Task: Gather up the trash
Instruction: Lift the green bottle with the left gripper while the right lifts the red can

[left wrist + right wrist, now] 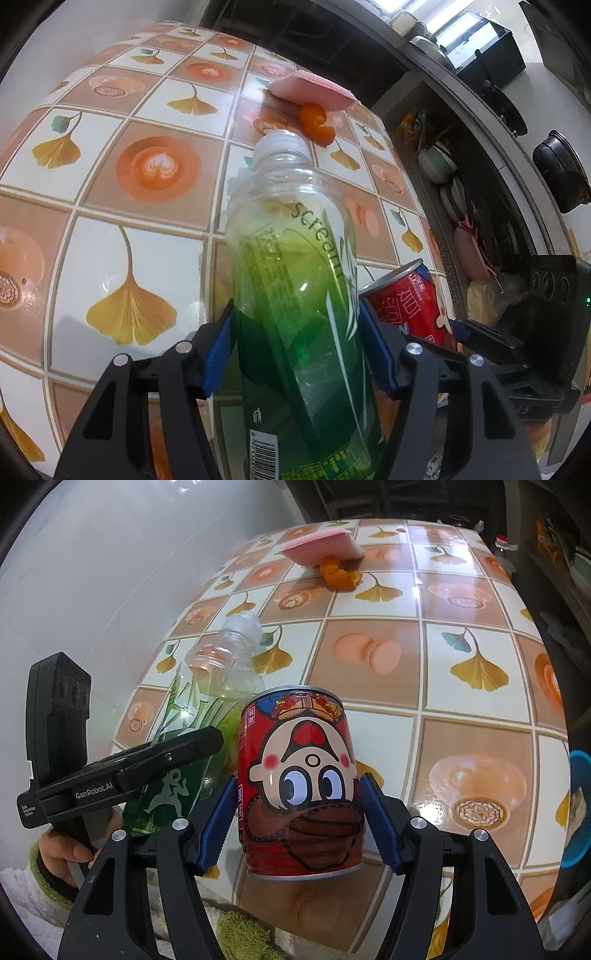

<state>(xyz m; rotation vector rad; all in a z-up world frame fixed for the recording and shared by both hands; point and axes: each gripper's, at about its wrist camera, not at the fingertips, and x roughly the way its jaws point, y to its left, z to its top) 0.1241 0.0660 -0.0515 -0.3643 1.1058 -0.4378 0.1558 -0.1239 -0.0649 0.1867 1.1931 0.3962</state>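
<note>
Glossy table [476,738] covered in an orange and white tile pattern of ginkgo leaves, coffee cups and macarons, filling most of both views, with a pale wall to its left and dark kitchen shelving [461,192] crowded with bowls to its right. Left gripper [297,354], black with blue ribbed pads [218,354], closed against both sides of a clear plastic bottle with a green label and white cap [291,258], gripped low on the green part, cap end pointing away toward the far side of the table. Right gripper [297,823], same black build with blue pads [218,823], set around a short red drink can printed with a cartoon face [301,786]; can upside down between the pads, left pad touching its side, right pad at or just beside the other side, contact there hard to judge. Bottle and can side by side at the near end of the table, bottle on the left, can on the right. A hand [64,853] in a fuzzy green and white sleeve on the left gripper's handle. Far across the table, a pink sponge-like pad [321,544], with a curl of orange peel [338,576] touching its near edge. Blue mesh basket [580,808] at the right edge, mostly cut off.
</note>
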